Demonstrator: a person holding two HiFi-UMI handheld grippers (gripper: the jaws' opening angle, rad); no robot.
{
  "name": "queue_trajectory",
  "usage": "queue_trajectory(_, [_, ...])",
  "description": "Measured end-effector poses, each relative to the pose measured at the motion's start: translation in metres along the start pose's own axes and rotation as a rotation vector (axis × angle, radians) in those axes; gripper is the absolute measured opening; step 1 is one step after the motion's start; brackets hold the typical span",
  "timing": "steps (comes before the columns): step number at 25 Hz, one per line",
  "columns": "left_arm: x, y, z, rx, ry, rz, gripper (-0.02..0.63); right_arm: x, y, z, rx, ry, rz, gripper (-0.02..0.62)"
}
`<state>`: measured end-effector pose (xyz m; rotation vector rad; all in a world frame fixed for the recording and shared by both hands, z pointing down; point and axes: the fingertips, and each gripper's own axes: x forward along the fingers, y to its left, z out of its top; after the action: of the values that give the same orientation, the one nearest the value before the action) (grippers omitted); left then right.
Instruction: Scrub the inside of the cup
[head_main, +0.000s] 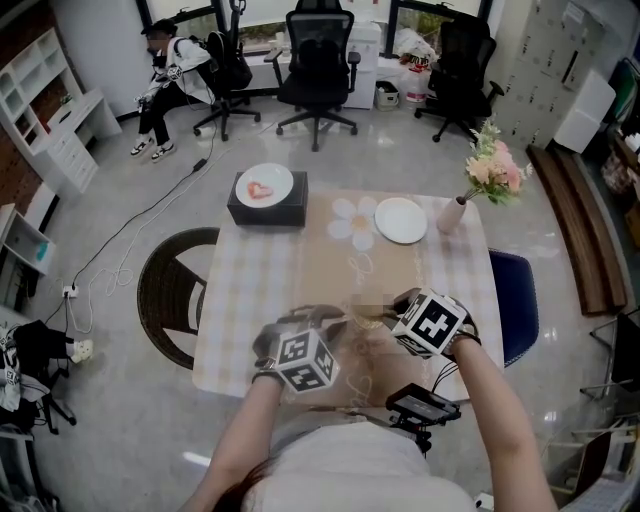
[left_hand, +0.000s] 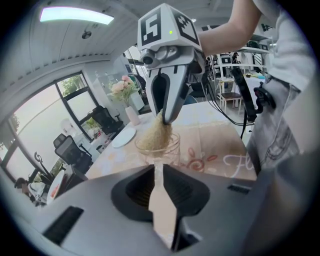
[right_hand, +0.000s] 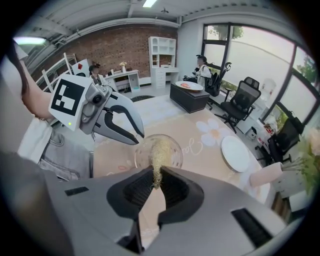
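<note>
Pinching the tan scrubber (right_hand: 158, 156) between pressed-together jaws, the right gripper (right_hand: 156, 176) aims it down into the upright cup (right_hand: 175, 152) at 12 o'clock on the table (right_hand: 200, 125), while the left gripper (right_hand: 138, 139) clamps its rim at 10 o'clock.

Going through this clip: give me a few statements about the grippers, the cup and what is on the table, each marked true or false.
1. The right gripper holds a tan fibrous scrubber that reaches into the cup. True.
2. The left gripper is empty, with its jaws wide apart. False: its jaws clamp the cup's rim.
3. The cup is opaque white ceramic. False: it is clear glass.
4. A plate with a pink heart-shaped item sits on the black box. True.
5. The cup is on the black box. False: it is at the near side of the table, well away from the box.
</note>
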<state>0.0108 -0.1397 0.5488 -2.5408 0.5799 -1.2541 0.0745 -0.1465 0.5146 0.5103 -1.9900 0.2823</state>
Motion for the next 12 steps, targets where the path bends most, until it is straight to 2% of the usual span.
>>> queue_trajectory(7, [0.0,0.001,-0.002,-0.013,-0.006,-0.003,0.057,0.0,-0.02,-0.001,0.07,-0.055,-0.075,0.048])
queue_trajectory(12, [0.001,0.004,-0.002,-0.025,-0.015,-0.001,0.057,-0.001,-0.035,0.001,0.175,-0.152,-0.102,0.051])
